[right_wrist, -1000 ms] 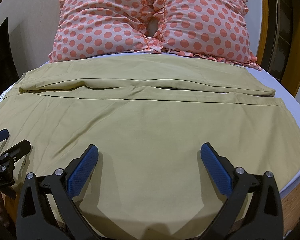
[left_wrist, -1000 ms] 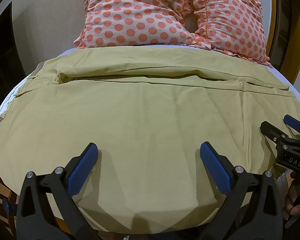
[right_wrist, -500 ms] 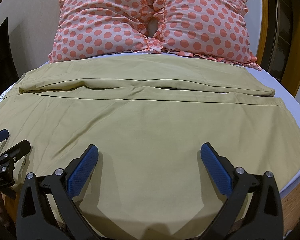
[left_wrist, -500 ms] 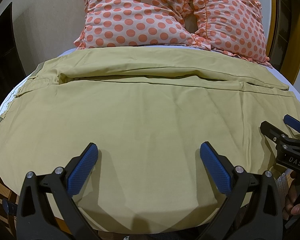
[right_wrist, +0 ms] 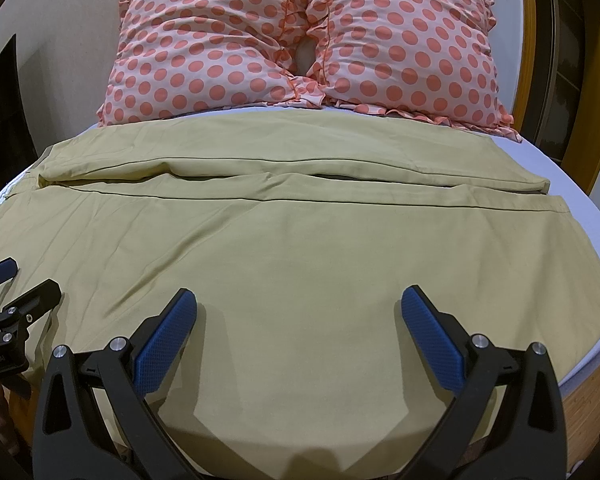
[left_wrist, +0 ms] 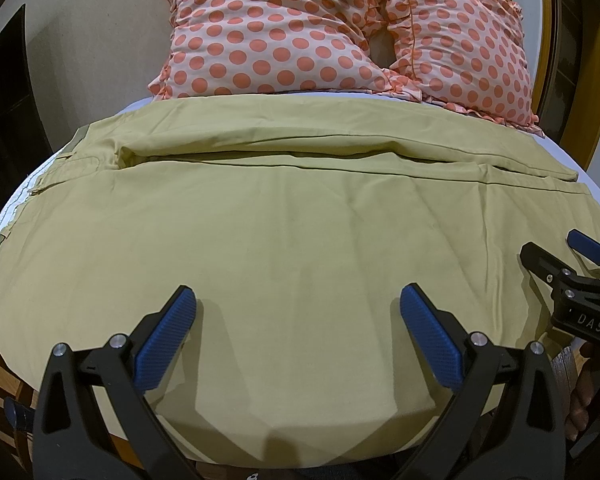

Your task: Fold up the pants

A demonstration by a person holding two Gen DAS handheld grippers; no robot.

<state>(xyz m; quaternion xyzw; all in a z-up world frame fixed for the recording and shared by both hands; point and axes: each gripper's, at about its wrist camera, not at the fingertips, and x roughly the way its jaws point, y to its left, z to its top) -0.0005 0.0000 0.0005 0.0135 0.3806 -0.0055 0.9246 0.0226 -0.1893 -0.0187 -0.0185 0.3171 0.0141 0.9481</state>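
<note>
Khaki pants [left_wrist: 284, 216] lie spread flat across the bed, waist at the left, leg cuffs at the right; they show in the right wrist view [right_wrist: 300, 248] too. The two legs lie side by side, one nearer the pillows. My left gripper [left_wrist: 298, 316] is open and empty over the near edge of the pants. My right gripper [right_wrist: 300, 316] is open and empty over the near edge, further right. The right gripper shows at the right edge of the left wrist view [left_wrist: 560, 256]. The left gripper shows at the left edge of the right wrist view [right_wrist: 16, 284].
Two pink polka-dot pillows [right_wrist: 300, 40] lean at the head of the bed behind the pants. The white sheet [right_wrist: 580, 216] shows at the right. A wooden bed frame [right_wrist: 588, 396] runs along the near edge. A wall stands at the left.
</note>
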